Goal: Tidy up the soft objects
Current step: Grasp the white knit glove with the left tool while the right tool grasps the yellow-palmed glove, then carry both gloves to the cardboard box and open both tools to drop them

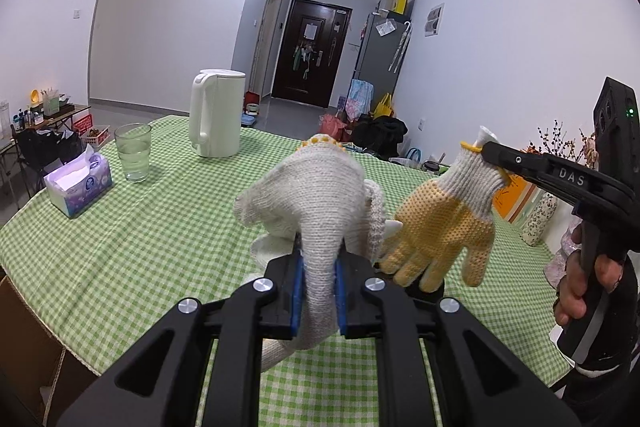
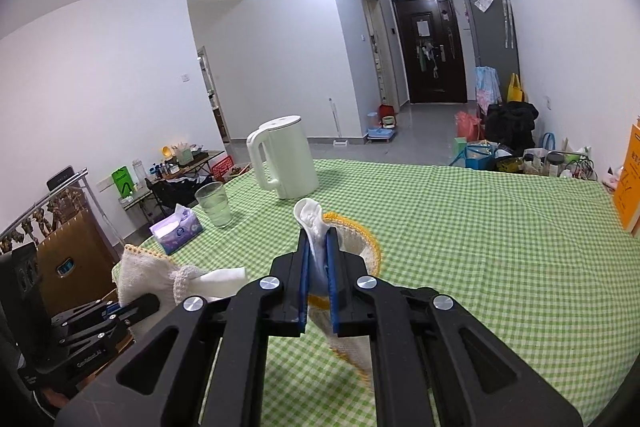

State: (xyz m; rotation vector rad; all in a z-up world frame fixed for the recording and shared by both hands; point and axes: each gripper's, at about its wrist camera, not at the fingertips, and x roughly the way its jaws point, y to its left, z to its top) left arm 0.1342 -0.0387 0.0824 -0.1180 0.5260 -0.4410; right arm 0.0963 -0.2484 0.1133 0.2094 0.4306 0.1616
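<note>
The left gripper clamps a white glove above the checked table. At its 2 o'clock, the right gripper pinches the cuff of a yellow-dotted glove, which hangs fingers-down. A kettle stands at 11 o'clock.

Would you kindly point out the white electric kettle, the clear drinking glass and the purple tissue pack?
White electric kettle (image 1: 218, 115): left wrist view, middle of its body.
Clear drinking glass (image 1: 133, 153): left wrist view, its side wall.
Purple tissue pack (image 1: 80, 185): left wrist view, its top face.
</note>
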